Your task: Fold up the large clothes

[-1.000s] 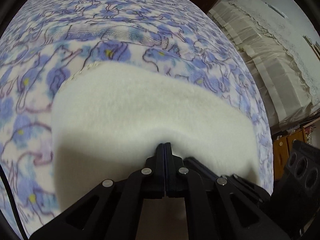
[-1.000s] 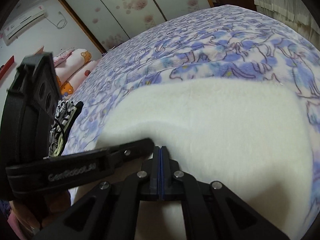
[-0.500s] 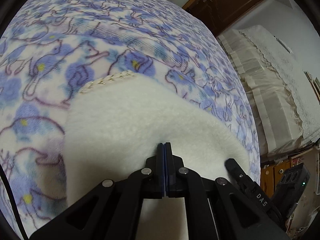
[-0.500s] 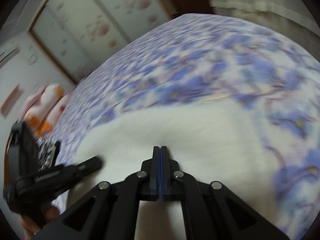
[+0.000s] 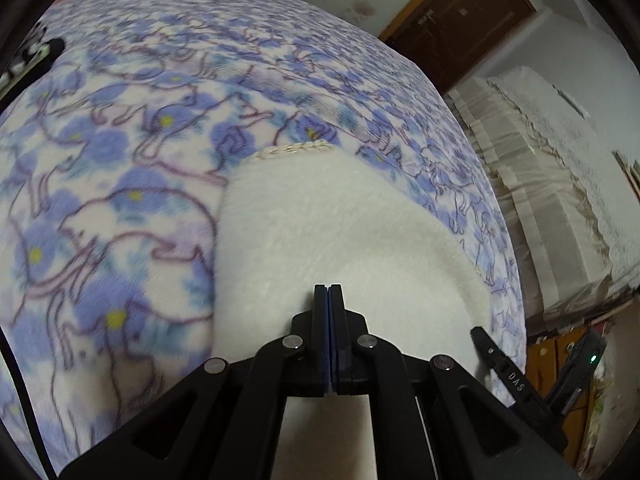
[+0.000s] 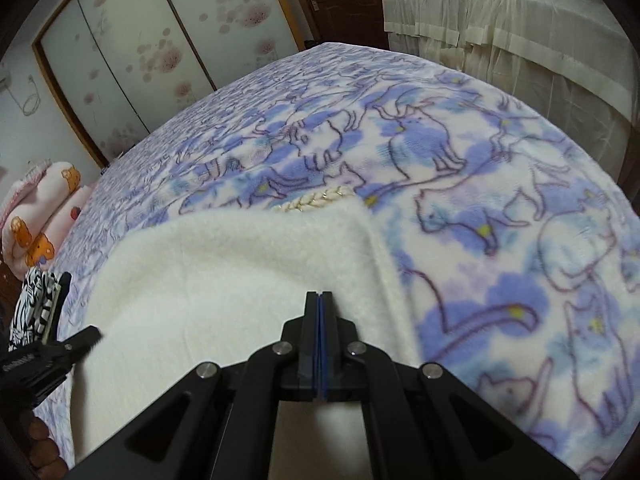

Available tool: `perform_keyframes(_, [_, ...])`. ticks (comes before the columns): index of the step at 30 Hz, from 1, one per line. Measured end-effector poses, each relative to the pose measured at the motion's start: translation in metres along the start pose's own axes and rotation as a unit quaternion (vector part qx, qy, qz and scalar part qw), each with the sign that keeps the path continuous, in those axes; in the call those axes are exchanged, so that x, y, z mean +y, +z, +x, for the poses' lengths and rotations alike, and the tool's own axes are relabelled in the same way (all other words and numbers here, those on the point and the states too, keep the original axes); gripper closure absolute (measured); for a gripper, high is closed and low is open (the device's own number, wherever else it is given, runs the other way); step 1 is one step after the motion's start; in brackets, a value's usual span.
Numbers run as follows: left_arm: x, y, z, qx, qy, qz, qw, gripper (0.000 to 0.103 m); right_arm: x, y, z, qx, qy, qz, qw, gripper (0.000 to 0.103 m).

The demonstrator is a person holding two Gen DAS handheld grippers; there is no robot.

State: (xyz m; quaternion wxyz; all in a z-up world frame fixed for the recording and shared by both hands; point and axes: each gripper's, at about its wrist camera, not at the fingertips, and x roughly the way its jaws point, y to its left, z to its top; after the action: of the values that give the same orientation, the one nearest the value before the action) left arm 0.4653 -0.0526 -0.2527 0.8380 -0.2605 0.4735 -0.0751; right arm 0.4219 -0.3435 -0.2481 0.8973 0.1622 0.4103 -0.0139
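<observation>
The jaws of the left gripper [image 5: 328, 292] were seen pressed flat together, and the jaws of the right gripper [image 6: 319, 298] likewise, each pair apparently pinching the near edge of the white fleece [image 5: 320, 232], though the pinch itself was hidden beneath the black linkage and cannot be called certain. The fleece, the plain underside of a cat-print blanket [image 6: 500, 184], was held turned over so that it lay directly ahead of both jaws, reaching away toward the far side of the bed [image 6: 320, 64]. Its stitched hem [image 5: 294, 148] was seen at the far end of the white flap, lying on the printed face. The held edge ran side to side between the two grippers, neither hand being clearly nearer. The fold would probably be completed by carrying that edge straight ahead, square with the hem.
</observation>
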Motion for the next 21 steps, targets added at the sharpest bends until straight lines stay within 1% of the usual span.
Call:
perform_keyframes(2, [0.003, -0.005, -0.010, 0.006, 0.013, -0.025, 0.9996, 0.102, -0.003, -0.004, -0.005, 0.006, 0.001, -0.001, 1.000, 0.103])
perform_keyframes(4, [0.002, -0.011, -0.019, 0.009, 0.035, -0.030, 0.9989, 0.102, -0.004, -0.009, -0.012, 0.013, -0.005, -0.013, 1.000, 0.103])
perform_keyframes(5, [0.001, -0.016, -0.025, 0.011, 0.057, -0.026, 0.9979, 0.102, -0.002, -0.014, -0.016, 0.019, -0.011, -0.024, 0.999, 0.103])
perform_keyframes(6, [0.000, -0.022, -0.030, 0.012, 0.079, -0.022, 0.9965, 0.099, -0.001, -0.017, -0.020, 0.024, -0.015, -0.031, 0.999, 0.103])
perform_keyframes(7, [0.001, -0.028, -0.035, 0.012, 0.105, -0.023, 0.9941, 0.089, -0.002, -0.021, -0.024, 0.033, -0.015, -0.036, 0.999, 0.103])
perform_keyframes(8, [0.003, -0.034, -0.039, 0.011, 0.137, -0.026, 0.9901, 0.057, -0.003, -0.025, -0.027, 0.040, -0.012, -0.035, 0.999, 0.103])
perform_keyframes(9, [0.005, -0.039, -0.044, 0.009, 0.165, -0.030, 0.9858, 0.046, -0.006, -0.030, -0.033, 0.050, -0.007, -0.030, 0.998, 0.103])
perform_keyframes(10, [0.009, -0.047, -0.050, 0.009, 0.168, -0.033, 0.9852, 0.047, -0.009, -0.034, -0.037, 0.058, -0.005, -0.028, 0.998, 0.103])
perform_keyframes(11, [0.013, -0.056, -0.057, 0.013, 0.153, -0.036, 0.9874, 0.046, -0.011, -0.040, -0.043, 0.068, -0.007, -0.033, 0.997, 0.103])
perform_keyframes(12, [0.016, -0.063, -0.063, 0.016, 0.151, -0.038, 0.9877, 0.046, -0.011, -0.044, -0.049, 0.072, -0.015, -0.042, 0.996, 0.103])
perform_keyframes(16, [0.021, -0.101, -0.093, 0.027, 0.170, -0.028, 0.9846, 0.046, -0.013, -0.061, -0.078, 0.078, -0.049, -0.064, 0.994, 0.103])
perform_keyframes(17, [0.022, -0.109, -0.100, 0.032, 0.178, -0.022, 0.9833, 0.047, -0.015, -0.066, -0.085, 0.093, -0.066, -0.064, 0.991, 0.103])
perform_keyframes(20, [0.030, -0.133, -0.119, 0.070, 0.202, -0.010, 0.9768, 0.047, -0.029, -0.086, -0.106, 0.130, -0.084, -0.024, 0.988, 0.103])
perform_keyframes(21, [0.032, -0.140, -0.127, 0.078, 0.206, -0.010, 0.9755, 0.047, -0.033, -0.095, -0.121, 0.133, -0.092, -0.007, 0.987, 0.102])
